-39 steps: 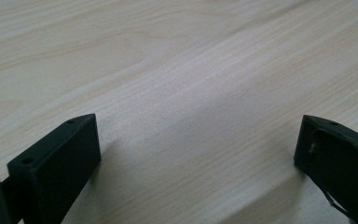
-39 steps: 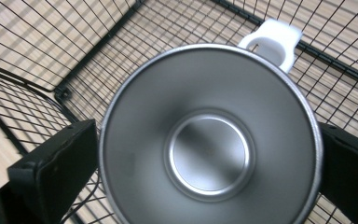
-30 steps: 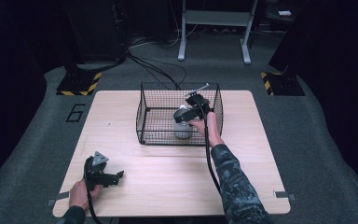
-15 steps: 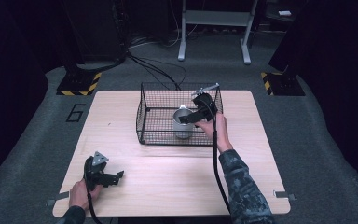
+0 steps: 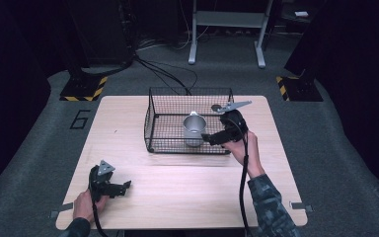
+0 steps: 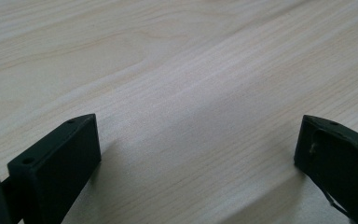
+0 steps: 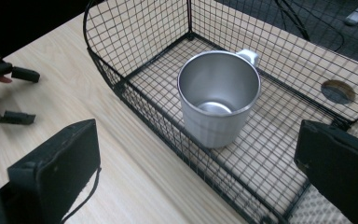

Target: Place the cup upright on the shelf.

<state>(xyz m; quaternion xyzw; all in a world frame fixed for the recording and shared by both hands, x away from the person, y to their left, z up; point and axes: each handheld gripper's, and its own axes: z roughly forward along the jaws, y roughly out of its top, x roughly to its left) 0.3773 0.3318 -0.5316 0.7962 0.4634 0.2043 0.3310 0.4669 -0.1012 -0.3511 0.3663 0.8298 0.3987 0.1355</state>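
One mug beyond spread fingers

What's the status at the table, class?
Both grippers open, empty. Shiny metal mug upright inside black wire basket. Nothing blocking.

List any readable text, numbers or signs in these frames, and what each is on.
"6": dark numeral on the grey floor mat, left of the table.
Yellow-black hazard stripes, no wording: on two floor stand bases.
Nothing legible on the metal mug, wire basket or either tool.
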